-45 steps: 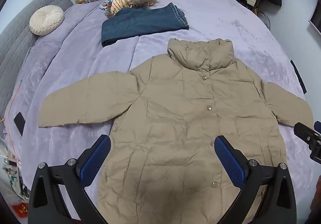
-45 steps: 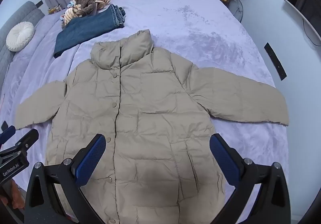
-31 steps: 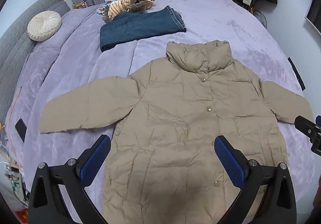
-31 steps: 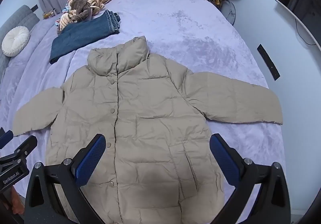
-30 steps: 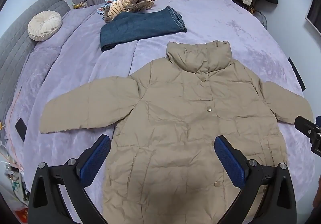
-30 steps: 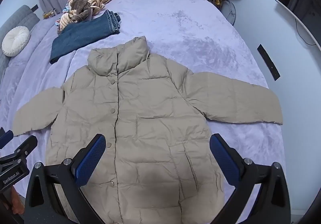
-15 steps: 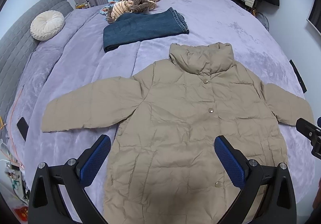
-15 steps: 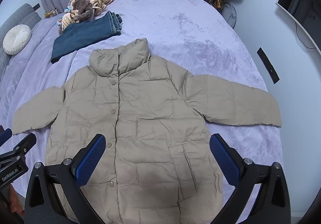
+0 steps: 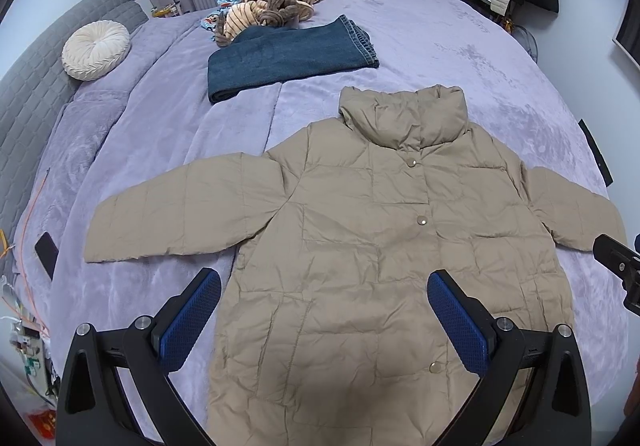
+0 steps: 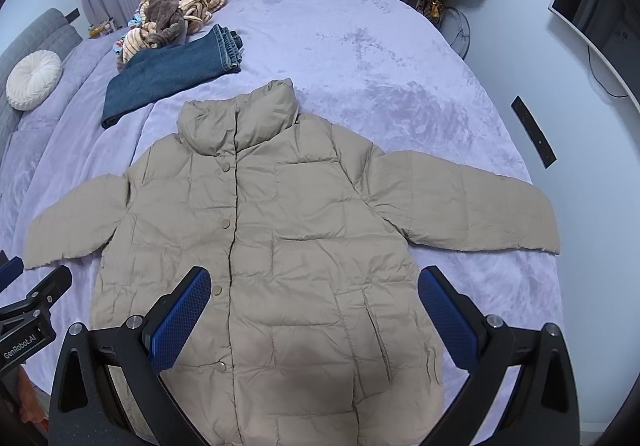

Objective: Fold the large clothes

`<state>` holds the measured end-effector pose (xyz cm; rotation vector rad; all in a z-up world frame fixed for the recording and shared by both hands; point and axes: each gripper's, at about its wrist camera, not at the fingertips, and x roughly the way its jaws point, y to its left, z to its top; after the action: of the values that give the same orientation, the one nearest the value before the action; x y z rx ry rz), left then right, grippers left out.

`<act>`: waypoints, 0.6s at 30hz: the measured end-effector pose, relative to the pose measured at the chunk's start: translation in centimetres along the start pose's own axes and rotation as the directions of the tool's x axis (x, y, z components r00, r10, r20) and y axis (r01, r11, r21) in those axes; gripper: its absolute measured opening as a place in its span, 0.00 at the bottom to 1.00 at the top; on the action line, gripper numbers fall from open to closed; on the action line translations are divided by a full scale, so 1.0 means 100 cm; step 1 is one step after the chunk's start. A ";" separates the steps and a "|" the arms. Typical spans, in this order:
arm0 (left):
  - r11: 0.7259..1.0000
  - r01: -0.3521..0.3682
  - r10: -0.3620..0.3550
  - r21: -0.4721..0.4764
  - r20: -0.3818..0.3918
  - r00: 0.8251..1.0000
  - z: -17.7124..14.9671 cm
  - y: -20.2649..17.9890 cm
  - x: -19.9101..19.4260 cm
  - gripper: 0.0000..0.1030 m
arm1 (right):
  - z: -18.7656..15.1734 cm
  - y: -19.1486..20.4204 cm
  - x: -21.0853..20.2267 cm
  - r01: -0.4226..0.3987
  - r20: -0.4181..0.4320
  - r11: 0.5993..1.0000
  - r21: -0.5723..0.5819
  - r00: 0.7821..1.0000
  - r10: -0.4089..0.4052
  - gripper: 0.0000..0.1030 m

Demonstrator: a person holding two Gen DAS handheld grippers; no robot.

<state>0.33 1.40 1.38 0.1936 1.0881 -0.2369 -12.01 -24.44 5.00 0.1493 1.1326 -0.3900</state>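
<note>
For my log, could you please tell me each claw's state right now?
Left claw: open, holding nothing, above the jacket.
Right claw: open, holding nothing.

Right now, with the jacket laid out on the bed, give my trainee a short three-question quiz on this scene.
1. True or false: the beige puffer jacket lies front up with both sleeves spread out to the sides.
2. Which lies nearest the jacket's collar? A) the round cream cushion B) the folded jeans C) the dark phone
3. Fill in: the left tongs and the right tongs both stand ____, holding nothing.

Key: 1 true; 2 B; 3 open.
</note>
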 end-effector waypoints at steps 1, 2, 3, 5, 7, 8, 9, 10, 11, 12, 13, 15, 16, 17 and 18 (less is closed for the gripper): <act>1.000 -0.001 0.001 0.000 0.000 1.000 0.000 0.000 0.000 1.00 | 0.001 0.000 -0.001 0.000 0.000 1.000 -0.001 1.000 0.000 1.00; 1.000 -0.001 0.001 0.000 0.000 1.000 0.000 0.000 0.000 1.00 | 0.000 0.000 0.000 0.000 0.000 1.000 0.001 1.000 0.000 1.00; 1.000 -0.001 0.001 0.000 0.001 1.000 0.000 0.001 0.000 1.00 | 0.000 0.000 0.000 0.000 0.001 1.000 0.001 1.000 0.000 1.00; 1.000 -0.002 0.002 0.000 0.000 1.000 0.001 0.001 0.000 1.00 | 0.000 0.001 0.000 0.002 0.001 1.000 0.001 1.000 -0.002 1.00; 1.000 -0.001 0.001 0.000 -0.001 1.000 0.001 0.001 0.000 1.00 | 0.000 0.000 0.000 0.001 0.001 1.000 0.001 1.000 -0.001 1.00; 1.000 -0.001 0.001 0.000 -0.001 1.000 0.001 0.001 -0.001 1.00 | 0.000 0.001 -0.001 0.001 0.001 1.000 0.001 1.000 -0.001 1.00; 1.000 -0.001 0.001 0.000 0.000 1.000 0.001 0.001 0.000 1.00 | 0.000 0.000 -0.001 0.001 0.002 1.000 0.001 1.000 -0.001 1.00; 1.000 -0.001 0.001 0.000 0.000 1.000 0.001 0.001 0.000 1.00 | 0.001 0.001 -0.001 0.001 0.002 1.000 0.000 1.000 -0.001 1.00; 1.000 -0.001 0.001 0.000 0.000 1.000 0.001 0.001 -0.001 1.00 | 0.001 0.001 -0.001 0.001 0.002 1.000 0.001 1.000 -0.001 1.00; 1.000 -0.001 0.001 0.000 -0.001 1.000 0.001 0.001 0.000 1.00 | 0.001 0.001 -0.002 0.002 0.002 1.000 0.000 1.000 -0.002 1.00; 1.000 -0.001 0.001 0.000 0.000 1.000 0.001 0.001 0.000 1.00 | 0.002 0.001 -0.002 0.002 0.002 1.000 0.000 1.000 -0.002 1.00; 1.000 -0.001 0.001 0.001 0.000 1.000 0.001 0.001 0.000 1.00 | 0.001 0.001 -0.002 0.002 0.003 1.000 0.001 1.000 -0.002 1.00; 1.000 -0.001 0.001 0.001 0.000 1.000 0.001 0.001 0.000 1.00 | 0.002 0.001 -0.002 0.002 0.003 1.000 0.001 1.000 -0.002 1.00; 1.000 -0.001 0.001 0.001 0.000 1.000 0.001 0.002 -0.001 1.00 | 0.001 0.001 -0.002 0.003 0.003 1.000 0.001 1.000 -0.003 1.00; 1.000 -0.001 0.001 0.001 0.000 1.000 0.001 0.001 0.000 1.00 | 0.001 0.001 -0.002 0.002 0.003 1.000 0.001 1.000 -0.002 1.00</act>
<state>0.42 1.47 1.47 0.1949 1.0881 -0.2364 -11.97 -24.33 5.22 0.1481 1.1294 -0.3925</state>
